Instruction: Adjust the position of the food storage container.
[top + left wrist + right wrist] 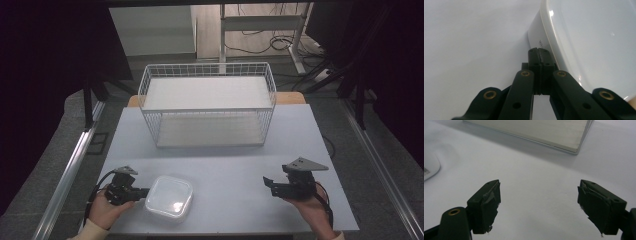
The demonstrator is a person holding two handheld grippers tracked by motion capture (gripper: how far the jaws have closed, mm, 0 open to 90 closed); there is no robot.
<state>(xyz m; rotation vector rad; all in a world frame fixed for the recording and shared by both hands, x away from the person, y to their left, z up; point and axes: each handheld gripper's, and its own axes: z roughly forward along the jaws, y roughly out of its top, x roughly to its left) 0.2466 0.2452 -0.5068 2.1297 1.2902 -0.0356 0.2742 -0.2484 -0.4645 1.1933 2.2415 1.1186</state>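
A white square plastic container [169,197] with a lid lies on the table near the front left. My left gripper [140,192] is shut, its tips against the container's left side. In the left gripper view the jaws meet with nothing between them, at the left gripper [539,51], right beside the container [594,37], just under its rim. My right gripper [268,183] is held low over the table at the front right, open, jaws pointing left. The right gripper [539,202] has only bare table between its jaws. A corner of the container [429,167] shows at the far left.
A white wire basket [207,107] with a pale board in its bottom stands at the back middle of the grey table [225,160]. The base of the basket [536,131] lies ahead of the right gripper. Cables and a desk frame are beyond the table.
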